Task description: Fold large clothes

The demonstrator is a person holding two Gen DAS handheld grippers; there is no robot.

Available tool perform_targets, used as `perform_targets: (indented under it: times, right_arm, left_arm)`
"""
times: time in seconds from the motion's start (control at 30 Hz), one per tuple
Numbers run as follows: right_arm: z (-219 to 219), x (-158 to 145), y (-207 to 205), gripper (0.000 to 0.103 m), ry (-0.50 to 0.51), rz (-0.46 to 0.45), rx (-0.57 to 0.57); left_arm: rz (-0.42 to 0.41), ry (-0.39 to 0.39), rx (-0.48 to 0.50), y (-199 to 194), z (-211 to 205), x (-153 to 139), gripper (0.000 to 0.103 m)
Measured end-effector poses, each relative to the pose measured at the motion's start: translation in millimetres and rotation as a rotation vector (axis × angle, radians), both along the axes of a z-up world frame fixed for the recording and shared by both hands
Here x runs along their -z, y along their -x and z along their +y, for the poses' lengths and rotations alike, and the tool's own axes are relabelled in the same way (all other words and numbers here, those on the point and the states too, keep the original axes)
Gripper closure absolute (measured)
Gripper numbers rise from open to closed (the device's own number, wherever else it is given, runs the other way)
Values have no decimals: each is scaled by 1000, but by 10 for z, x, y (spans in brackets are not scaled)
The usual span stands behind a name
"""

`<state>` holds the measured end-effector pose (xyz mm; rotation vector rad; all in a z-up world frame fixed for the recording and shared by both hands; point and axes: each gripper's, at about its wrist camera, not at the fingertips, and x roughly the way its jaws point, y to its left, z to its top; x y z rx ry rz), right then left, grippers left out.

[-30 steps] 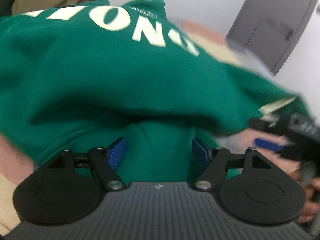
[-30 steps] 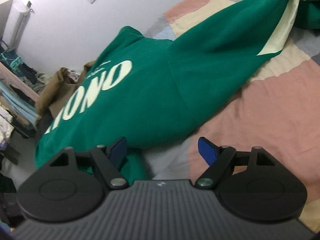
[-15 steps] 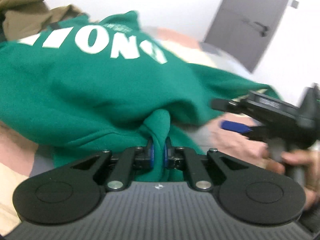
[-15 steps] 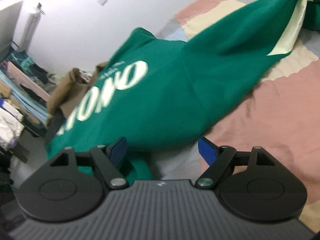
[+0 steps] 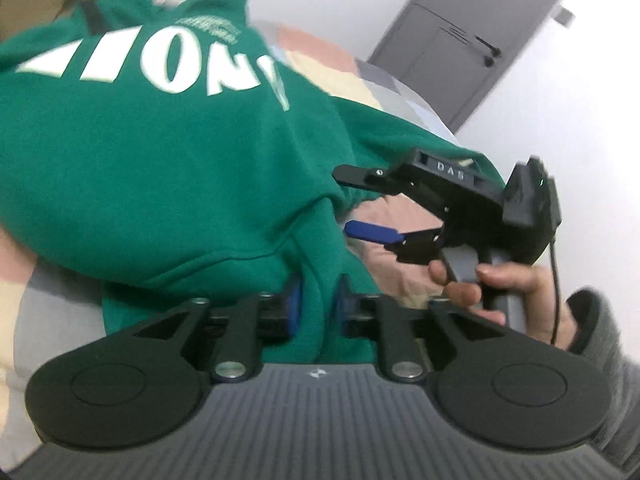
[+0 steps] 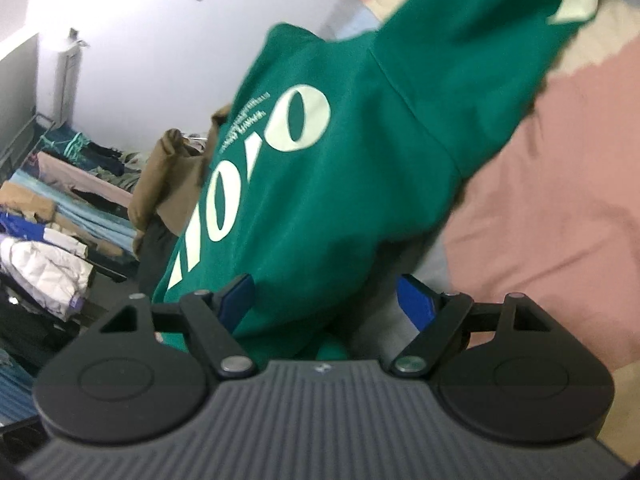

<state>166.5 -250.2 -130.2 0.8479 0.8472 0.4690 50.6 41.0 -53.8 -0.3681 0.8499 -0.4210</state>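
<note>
A green sweatshirt (image 5: 160, 160) with large white letters lies spread on the bed, also filling the right wrist view (image 6: 320, 180). My left gripper (image 5: 318, 312) has a bunched fold of its lower hem between the blue pads. The jaws are opening, and the cloth still touches both pads. My right gripper (image 5: 354, 200), held by a hand (image 5: 500, 292), hovers open just right of the sweatshirt's edge. In its own view the right gripper (image 6: 328, 300) stands wide, with the sweatshirt's near edge lying loose between the fingers.
The patchwork bed cover (image 6: 540, 200) in pink, cream and grey stretches to the right. A brown garment (image 6: 168, 172) lies past the sweatshirt. Piles of clothes (image 6: 48, 264) sit on the floor at the left. A grey door (image 5: 460, 40) is in the far wall.
The left jaws closed on the hem fold, lifted it, and now stand wider apart around it. The right gripper rolled and sits closer to the left one, still open.
</note>
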Motion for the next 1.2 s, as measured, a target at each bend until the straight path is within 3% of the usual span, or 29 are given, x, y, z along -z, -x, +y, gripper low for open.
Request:
perform_targets:
  times: [0.03,0.1,0.2,0.3,0.37,0.43,0.5,0.67,0.77,0.87,0.97,1.03,1.13,1.2]
  right_arm:
    - [26,26,-34,22,-11,12,-7]
    - [94,59,-122,22,-34,25,-19]
    - [171,84,-242,22,-32,28,-13]
    - [217,130,-332,22,-13,31,6]
    - [252,174,-401,22,-5,37,2]
    - [290,204,-462,22,13,36,-7]
    - [307,216,-509,22,17,23,-11]
    - [250,274,-586,23,-16,7,-10]
    - [207,301,-630,29,-29,-14,-7]
    - [202,306,-688,42,-10,-49,-21]
    - [217,283,-733,65,31,-97,-40]
    - [241,241,-736,81,60,-128,-49]
    - [289,73,-671,87,106,-227,-77]
    - [276,-90,-565,88,136,-332,-81]
  left_arm:
    - [12,27,-25,-14,60,-1,39]
    - [12,75,-93,-20,208,-29,29]
    - [37,186,-235,-31,585,-10,23]
    - [86,233,-437,-22,984,87,22]
    - [140,259,-608,-21,1205,198,20]
    - [201,330,-701,-45,1425,343,20]
    - [223,374,-724,-114,1521,425,20]
    - [277,337,-714,-352,1497,538,20]
    - [303,305,-681,-524,1445,649,21]
    - [276,289,-666,-654,1433,638,22]
    - [219,309,-662,-664,1477,592,41]
    - [199,332,-640,-724,1487,646,72]
    - [125,356,-601,-662,1456,524,90]
    - [64,385,-578,-567,1444,401,94]
